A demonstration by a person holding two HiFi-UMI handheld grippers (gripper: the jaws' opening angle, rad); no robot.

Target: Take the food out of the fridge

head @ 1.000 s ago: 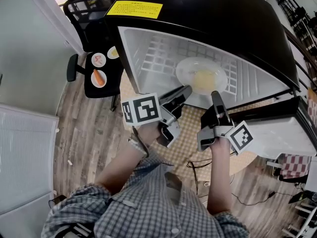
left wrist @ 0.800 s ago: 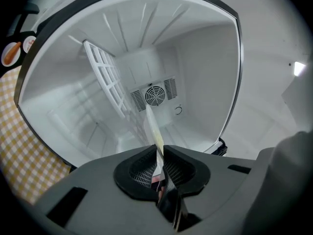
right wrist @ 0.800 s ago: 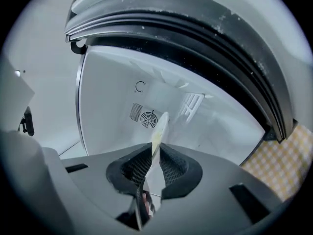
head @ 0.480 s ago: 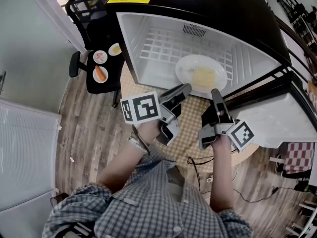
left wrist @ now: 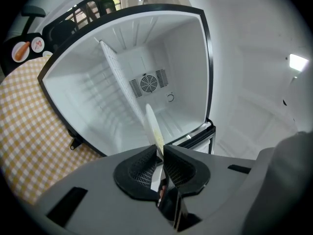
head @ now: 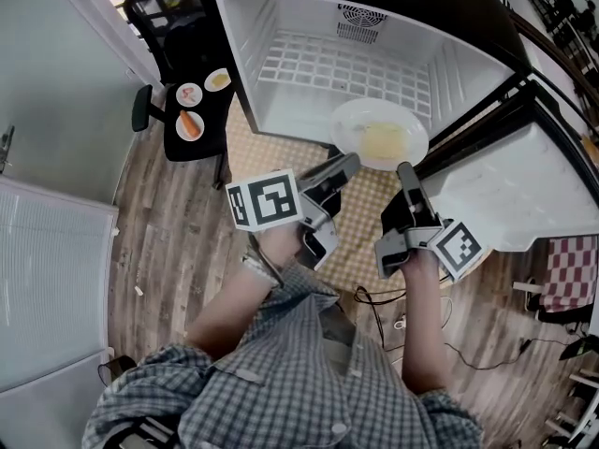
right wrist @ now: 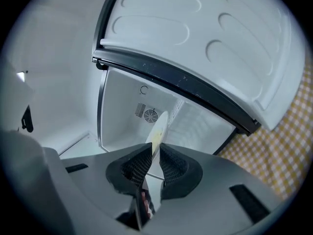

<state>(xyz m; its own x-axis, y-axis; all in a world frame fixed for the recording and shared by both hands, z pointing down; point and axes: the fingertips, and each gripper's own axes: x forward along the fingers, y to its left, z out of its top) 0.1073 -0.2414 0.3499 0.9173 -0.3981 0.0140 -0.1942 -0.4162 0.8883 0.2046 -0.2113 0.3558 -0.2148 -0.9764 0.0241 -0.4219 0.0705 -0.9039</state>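
**Plate gripped both sides at fridge mouth**

White plate w/ yellow food sat at the open front of the fridge, just in front of the wire shelf, level in head view. L gripper was clamped on the plate's near-left rim; in the left gripper view its pads pinched the thin edge, plate seen edge-on against the fridge's back wall & fan vent. R gripper was clamped on the near-right rim; same in the right gripper view, jaws closed on the plate edge. Both grippers pointed roughly level into the cabinet, marker cubes facing the head cam.

Fridge door stood open at right. Checked mat lay under the grippers. Black chair left of the fridge carried 3 small dishes, one w/ a carrot.
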